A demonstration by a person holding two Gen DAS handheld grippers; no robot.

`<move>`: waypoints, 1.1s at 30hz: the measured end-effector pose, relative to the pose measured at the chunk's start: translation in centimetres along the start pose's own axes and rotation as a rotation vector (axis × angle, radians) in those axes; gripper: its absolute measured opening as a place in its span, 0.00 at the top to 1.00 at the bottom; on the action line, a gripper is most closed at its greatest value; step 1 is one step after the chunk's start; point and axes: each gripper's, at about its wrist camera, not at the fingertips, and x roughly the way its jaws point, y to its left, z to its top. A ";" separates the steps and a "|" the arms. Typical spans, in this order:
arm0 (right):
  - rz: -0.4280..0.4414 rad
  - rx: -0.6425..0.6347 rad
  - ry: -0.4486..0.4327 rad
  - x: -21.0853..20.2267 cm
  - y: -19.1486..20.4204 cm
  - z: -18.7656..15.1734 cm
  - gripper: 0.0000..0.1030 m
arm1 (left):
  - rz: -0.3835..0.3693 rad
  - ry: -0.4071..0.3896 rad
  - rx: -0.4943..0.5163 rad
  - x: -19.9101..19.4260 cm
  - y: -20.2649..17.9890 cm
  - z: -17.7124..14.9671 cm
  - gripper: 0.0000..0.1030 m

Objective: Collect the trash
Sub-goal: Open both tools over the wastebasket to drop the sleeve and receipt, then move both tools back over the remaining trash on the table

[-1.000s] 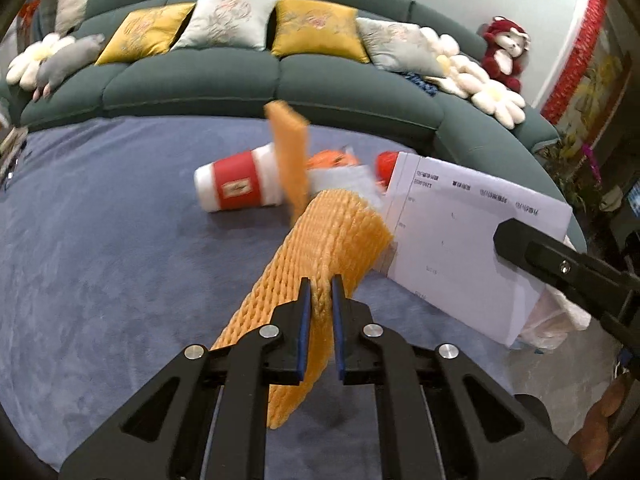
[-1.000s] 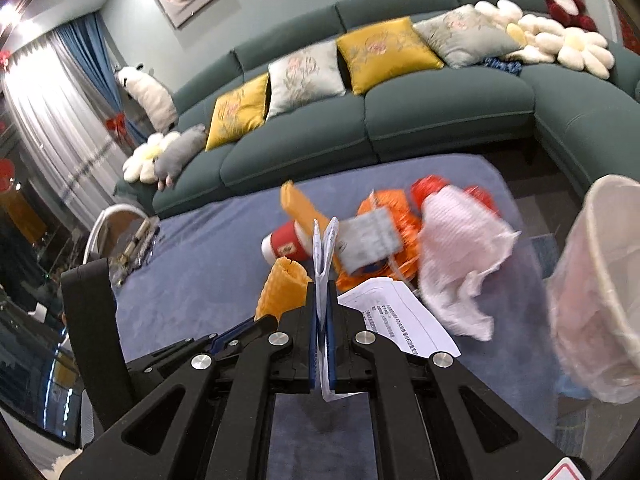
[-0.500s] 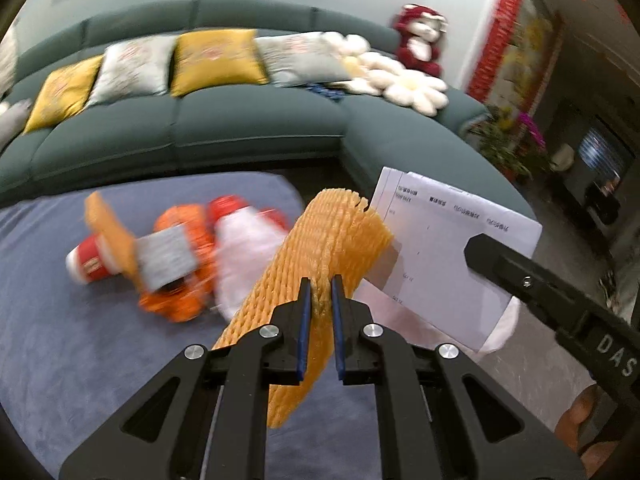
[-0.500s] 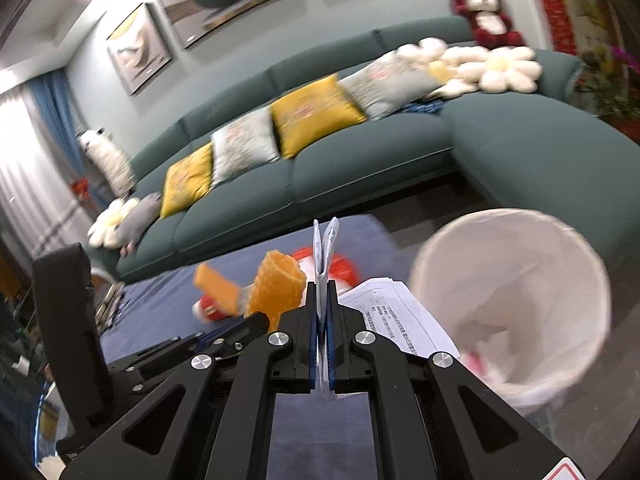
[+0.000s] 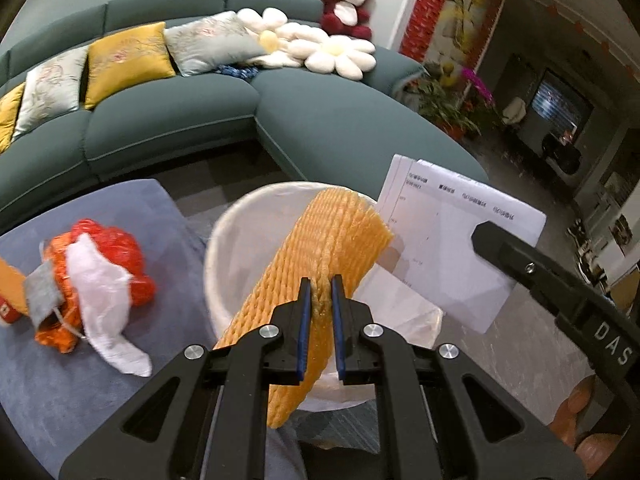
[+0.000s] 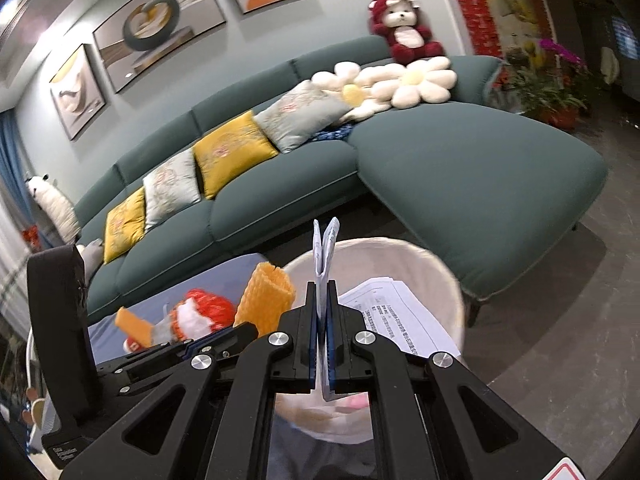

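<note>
Both tools held trash above the white-lined bin.

The left tool (image 5: 319, 300) was clamped on an orange foam net (image 5: 320, 256); the right tool (image 6: 319, 312), lettered "DAS", pinched printed paper sheets (image 6: 400, 312), text too small to read. Both hung over the bin (image 6: 448, 280), which held something pink. More litter (image 5: 92, 280) lay on the blue rug (image 5: 60, 380).

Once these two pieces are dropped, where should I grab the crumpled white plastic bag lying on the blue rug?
Pinch the crumpled white plastic bag at its loose tail, which trails onto the blue rug clear of the orange-red mesh netting. Come from above on the near side, probably avoiding snagging the netting.
</note>
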 end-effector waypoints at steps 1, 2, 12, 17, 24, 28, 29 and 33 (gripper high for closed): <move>-0.004 0.007 0.000 0.1 -0.3 0.0 0.96 | -0.002 0.008 0.005 0.4 -0.2 0.0 0.91; -0.008 0.013 -0.002 0.2 -0.8 0.1 0.96 | 0.000 0.016 0.010 0.9 -0.5 0.1 0.91; -0.010 0.022 0.012 1.7 -1.8 0.0 0.96 | 0.026 0.040 -0.040 2.9 -0.2 0.5 0.73; -0.011 0.012 0.011 2.2 -1.0 0.2 0.88 | 0.054 0.028 -0.087 2.4 1.3 0.4 0.56; -0.008 0.000 -0.015 1.9 0.4 0.2 0.62 | 0.132 -0.013 -0.116 0.8 2.8 0.0 0.41; 0.004 -0.013 -0.006 1.9 1.4 0.0 0.62 | 0.160 -0.030 -0.130 -0.5 3.7 -0.2 0.40; 0.007 -0.020 -0.003 1.9 1.8 0.0 0.62 | 0.162 -0.031 -0.135 -0.7 4.0 -0.3 0.40; 0.019 -0.037 0.002 1.9 3.2 -0.1 0.62 | 0.185 -0.045 -0.157 -1.8 5.3 -0.4 0.40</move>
